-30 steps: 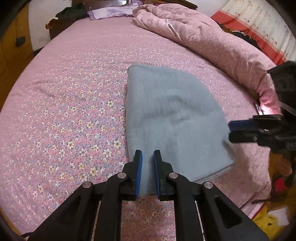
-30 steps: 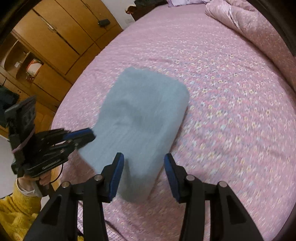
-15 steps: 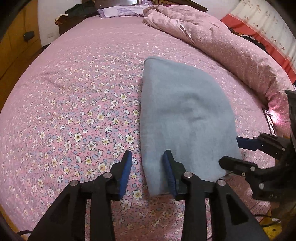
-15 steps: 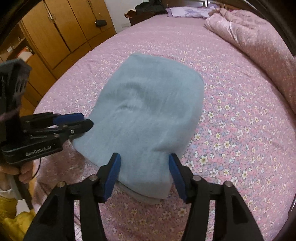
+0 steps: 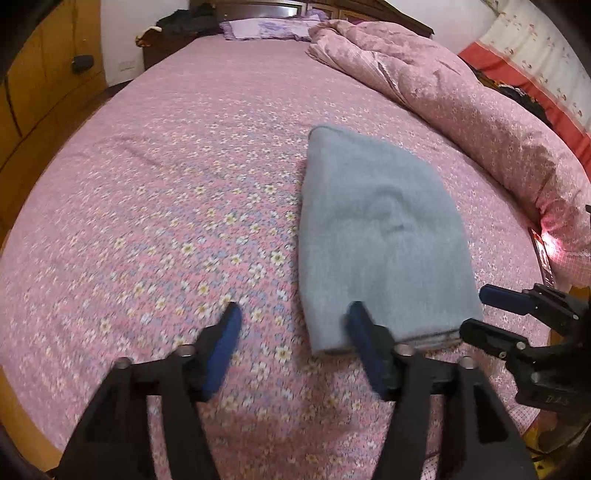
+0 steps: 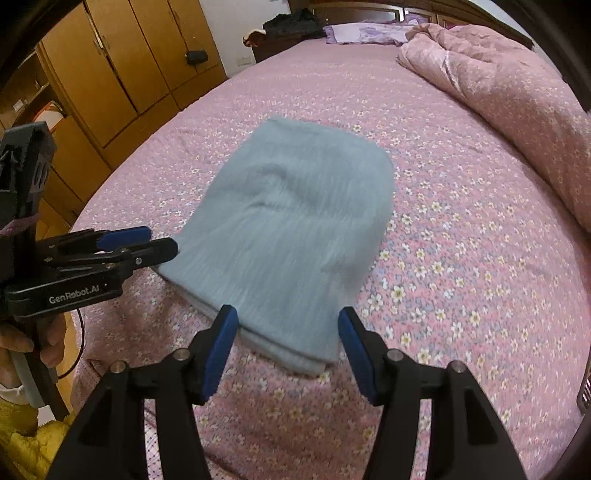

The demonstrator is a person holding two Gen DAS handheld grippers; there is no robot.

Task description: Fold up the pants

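The grey-blue pants (image 5: pixel 380 236) lie folded into a flat rectangle on the pink floral bed sheet (image 5: pixel 177 206), also in the right wrist view (image 6: pixel 295 236). My left gripper (image 5: pixel 291 325) is open and empty, just off the pants' near left corner. It shows from the side in the right wrist view (image 6: pixel 147 242), at the fold's left edge. My right gripper (image 6: pixel 288 325) is open and empty, its jaws standing either side of the fold's near end. It shows in the left wrist view (image 5: pixel 480 314) at the fold's near right corner.
A bunched pink quilt (image 5: pixel 461 96) runs along the bed's right side. Pillows (image 5: pixel 266 29) lie at the head. Wooden wardrobes (image 6: pixel 122 70) stand left of the bed. A red-lit object (image 5: pixel 543 251) lies on the bed's right edge.
My left gripper has opened, let go of the pants' near edge and pulled back. My right gripper stays open and has drawn back a little. The pants now rest flat.
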